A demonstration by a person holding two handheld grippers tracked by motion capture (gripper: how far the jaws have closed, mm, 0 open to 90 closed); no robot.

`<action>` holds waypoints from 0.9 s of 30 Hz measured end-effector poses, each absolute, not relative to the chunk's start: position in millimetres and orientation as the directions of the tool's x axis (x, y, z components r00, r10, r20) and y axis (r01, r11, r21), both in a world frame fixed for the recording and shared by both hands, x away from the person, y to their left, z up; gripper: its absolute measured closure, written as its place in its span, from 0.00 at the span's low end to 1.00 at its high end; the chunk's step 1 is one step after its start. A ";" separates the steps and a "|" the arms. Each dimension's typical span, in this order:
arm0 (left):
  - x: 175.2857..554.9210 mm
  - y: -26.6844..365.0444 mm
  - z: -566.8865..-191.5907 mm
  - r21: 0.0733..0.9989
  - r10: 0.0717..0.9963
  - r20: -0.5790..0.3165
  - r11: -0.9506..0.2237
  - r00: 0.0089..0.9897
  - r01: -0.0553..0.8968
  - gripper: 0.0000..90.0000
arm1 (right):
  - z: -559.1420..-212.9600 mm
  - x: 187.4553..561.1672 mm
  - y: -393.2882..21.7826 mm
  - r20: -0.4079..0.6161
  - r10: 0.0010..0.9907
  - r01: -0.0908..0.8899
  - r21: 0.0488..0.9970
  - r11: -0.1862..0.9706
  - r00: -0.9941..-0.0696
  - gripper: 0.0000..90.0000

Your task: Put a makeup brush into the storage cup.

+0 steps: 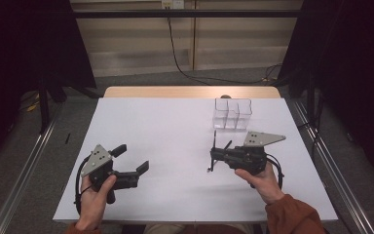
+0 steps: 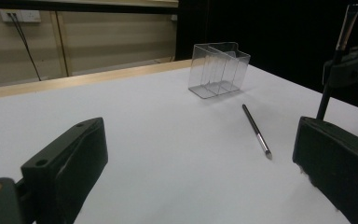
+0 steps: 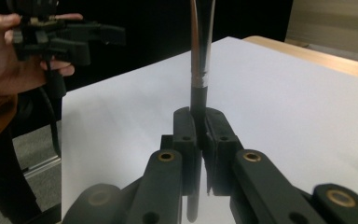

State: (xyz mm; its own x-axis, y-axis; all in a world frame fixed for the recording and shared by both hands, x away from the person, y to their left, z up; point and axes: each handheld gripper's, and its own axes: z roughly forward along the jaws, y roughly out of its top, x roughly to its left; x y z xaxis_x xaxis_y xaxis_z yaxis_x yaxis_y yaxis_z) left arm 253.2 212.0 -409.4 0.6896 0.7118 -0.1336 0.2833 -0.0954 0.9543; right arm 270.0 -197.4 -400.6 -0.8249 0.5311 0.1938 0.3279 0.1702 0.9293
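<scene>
Right claw clamps a thin brush; left claw stands wide open, holding nothing.

The right gripper [image 1: 215,157] has its jaws closed tight on a slim black brush [image 3: 199,70] with a shiny metal ferrule, held nearly upright above the table. The left gripper [image 1: 134,163], at the near left, is spread wide and touches nothing. A second black stick with a silver tip [image 2: 256,131] lies flat on the smooth white table [image 1: 165,126]. A clear plastic organizer [image 1: 232,113] with compartments stands at the far right. Behind the table are a pale wall and black curtains.
</scene>
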 end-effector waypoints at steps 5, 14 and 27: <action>248.6 224.7 -414.7 0.960 0.716 -0.120 -0.092 0.688 0.263 0.04 | -397.1 274.5 -207.8 0.190 0.562 0.328 0.932 0.156 -0.805 0.94; 240.6 231.0 -421.0 0.959 0.732 -0.127 -0.083 0.670 0.273 0.04 | -392.6 282.5 -216.5 0.181 0.594 0.319 0.938 0.135 -0.784 0.94; 237.6 240.1 -430.8 0.959 0.752 -0.130 -0.070 0.647 0.274 0.03 | -376.9 294.8 -223.1 0.161 0.647 0.312 0.942 0.125 -0.745 0.94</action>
State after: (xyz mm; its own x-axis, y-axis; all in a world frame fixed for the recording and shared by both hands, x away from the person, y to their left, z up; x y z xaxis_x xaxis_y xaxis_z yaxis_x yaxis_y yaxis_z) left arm 237.6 240.1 -430.8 0.6466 0.7516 -0.1301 0.2740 -0.0696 0.9592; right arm 294.8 -223.1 -376.9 -0.7449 0.6474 0.1612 0.3125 0.1251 0.9417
